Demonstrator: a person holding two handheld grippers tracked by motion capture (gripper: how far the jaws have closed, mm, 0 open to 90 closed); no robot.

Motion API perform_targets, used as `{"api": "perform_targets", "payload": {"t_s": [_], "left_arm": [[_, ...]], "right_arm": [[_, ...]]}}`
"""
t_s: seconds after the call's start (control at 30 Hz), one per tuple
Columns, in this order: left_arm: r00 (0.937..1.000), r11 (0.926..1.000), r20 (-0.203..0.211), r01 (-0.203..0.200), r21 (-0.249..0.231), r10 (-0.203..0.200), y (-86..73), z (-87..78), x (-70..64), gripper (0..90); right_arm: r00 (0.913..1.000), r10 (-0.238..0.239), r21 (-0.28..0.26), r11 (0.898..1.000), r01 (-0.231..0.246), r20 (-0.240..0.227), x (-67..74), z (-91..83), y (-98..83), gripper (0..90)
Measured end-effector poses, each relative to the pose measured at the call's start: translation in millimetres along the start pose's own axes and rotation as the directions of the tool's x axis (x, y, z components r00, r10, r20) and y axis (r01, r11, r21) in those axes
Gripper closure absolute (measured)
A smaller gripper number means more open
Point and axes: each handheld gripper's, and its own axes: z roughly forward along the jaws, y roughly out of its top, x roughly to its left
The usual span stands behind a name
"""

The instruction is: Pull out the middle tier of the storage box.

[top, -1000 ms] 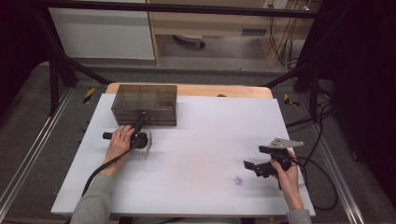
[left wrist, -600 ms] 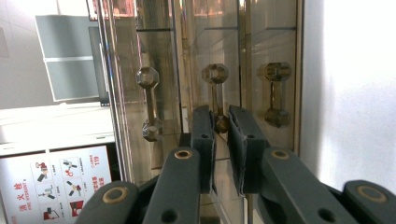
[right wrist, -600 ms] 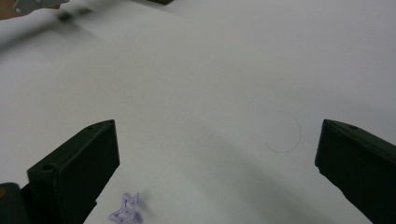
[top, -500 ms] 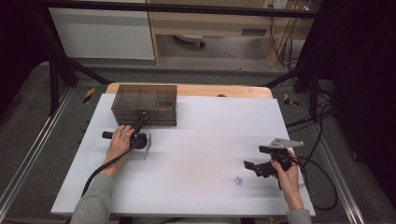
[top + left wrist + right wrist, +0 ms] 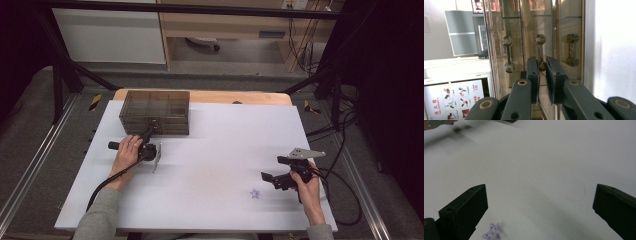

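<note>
Left gripper (image 5: 150, 131) reaches into the front of the smoky clear drawer box (image 5: 155, 111) at the far-left part of the white desk (image 5: 215, 165). In the left gripper view its jaws are nearly together around the middle drawer handle (image 5: 540, 53) — a faceted dumbbell-shaped knob. The pads sit on either side of the handle's lower end, clamped on it or very close to touching; exact contact is hard to tell. Two matching handles flank it, one to the left (image 5: 508, 53) and one to the right (image 5: 571, 50); that view is rolled sideways. The left hand (image 5: 128, 150) holds the gripper body just in front of the box, cable trailing back along the sleeve.

Right gripper (image 5: 274, 169) rests near the right edge of the desk, well apart from the box, jaws spread wide with nothing between them. A small purple star-shaped piece (image 5: 255, 193) lies on the desk just beside it — in the right gripper view it sits by the left jaw (image 5: 491, 233). A faint pencil circle (image 5: 575, 191) is marked on the desk ahead.
</note>
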Motion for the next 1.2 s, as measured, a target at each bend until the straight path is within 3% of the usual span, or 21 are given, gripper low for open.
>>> {"api": "perform_targets", "payload": {"t_s": [0.8,1.2], "left_arm": [[0.9999,0.9998,0.014,0.002,-0.022,-0.001,0.5,-15.8,0.3,80.8],[0.9991,0.9998,0.043,0.001,-0.022,0.0,1.1,-19.1,-1.5,80.4]], "right_arm": [[1.0,-0.002,-0.004,1.0,0.002,-0.001,0.3,-0.5,0.5,0.5],[1.0,-0.002,-0.004,1.0,0.002,0.0,0.3,-0.8,0.7,0.5]]}}
